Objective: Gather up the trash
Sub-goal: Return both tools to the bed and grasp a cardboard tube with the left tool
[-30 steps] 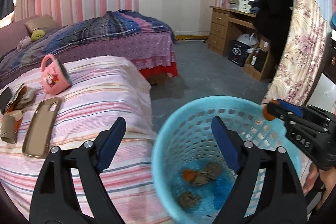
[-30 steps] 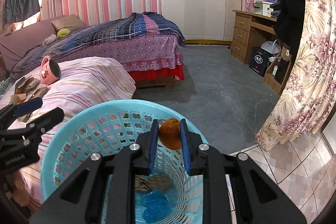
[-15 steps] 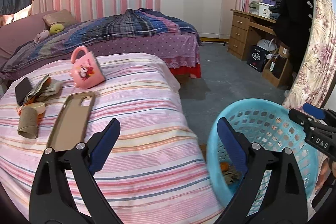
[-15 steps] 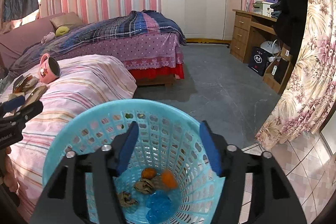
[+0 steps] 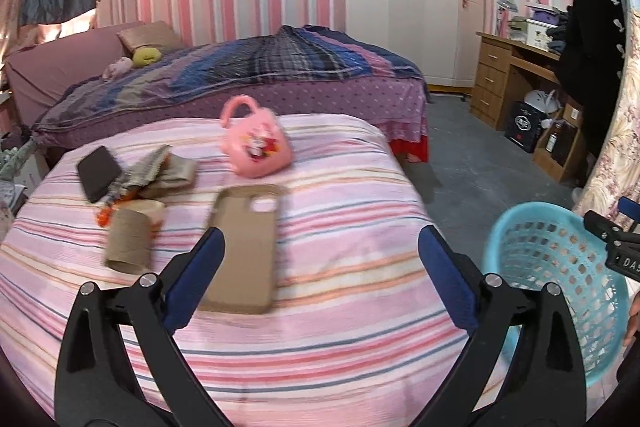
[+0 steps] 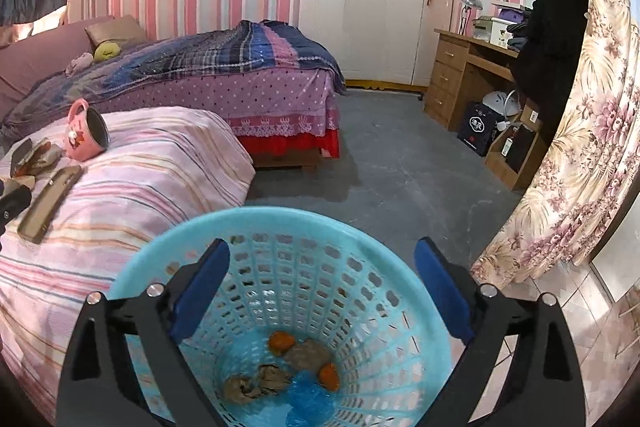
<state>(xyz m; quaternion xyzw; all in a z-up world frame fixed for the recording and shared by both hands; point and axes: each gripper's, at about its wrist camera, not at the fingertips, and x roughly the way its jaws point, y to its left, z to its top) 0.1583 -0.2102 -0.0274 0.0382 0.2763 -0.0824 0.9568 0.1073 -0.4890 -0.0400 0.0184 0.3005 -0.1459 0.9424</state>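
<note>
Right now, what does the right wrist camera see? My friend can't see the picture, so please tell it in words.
The right tool hangs open and empty over a blue basket that holds orange peels, brown scraps and a blue bag. To the left, a striped bed carries a pink mug and a phone case.

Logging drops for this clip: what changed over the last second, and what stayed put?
The right gripper has just been opening: it let go of the orange scrap, which now lies in the blue basket. The left gripper, empty, opened slightly and swung from the basket to the striped bed. The pink mug, phone case and cardboard tube stayed put.
</note>
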